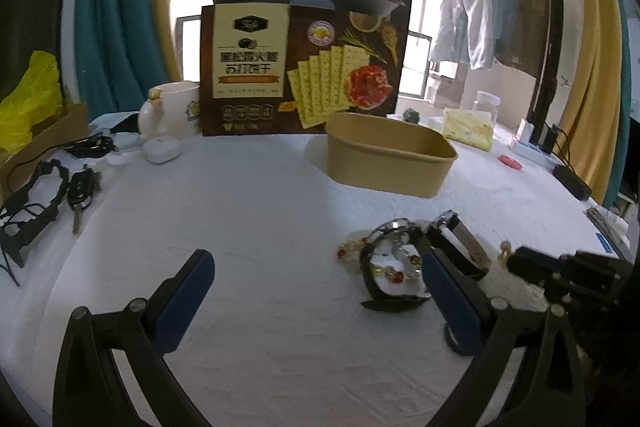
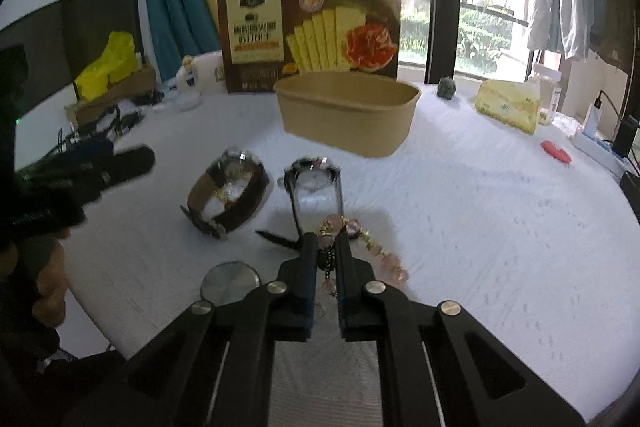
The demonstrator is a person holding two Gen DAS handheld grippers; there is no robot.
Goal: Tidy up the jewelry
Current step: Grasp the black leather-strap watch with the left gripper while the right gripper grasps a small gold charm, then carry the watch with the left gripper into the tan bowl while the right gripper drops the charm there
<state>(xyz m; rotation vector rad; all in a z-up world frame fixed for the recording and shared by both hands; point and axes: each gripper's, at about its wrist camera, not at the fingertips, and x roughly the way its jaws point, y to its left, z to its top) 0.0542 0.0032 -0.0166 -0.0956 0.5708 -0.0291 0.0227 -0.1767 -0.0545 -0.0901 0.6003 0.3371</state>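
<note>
Right gripper (image 2: 325, 247) nearly closed, pinching a pink bead bracelet (image 2: 362, 241); loose beads trail right of the fingers onto the cloth. Kraft tub (image 2: 348, 115) sits straight ahead toward the table's far edge, its long axis crosswise; likely drop target, right arm nearer. Two watches (image 2: 232, 191) lie between gripper and tub. Left gripper (image 1: 316, 291) wide open, holding nothing, low over the near edge. White wrinkled cloth; bright window, cracker box (image 2: 312, 27) behind.
</note>
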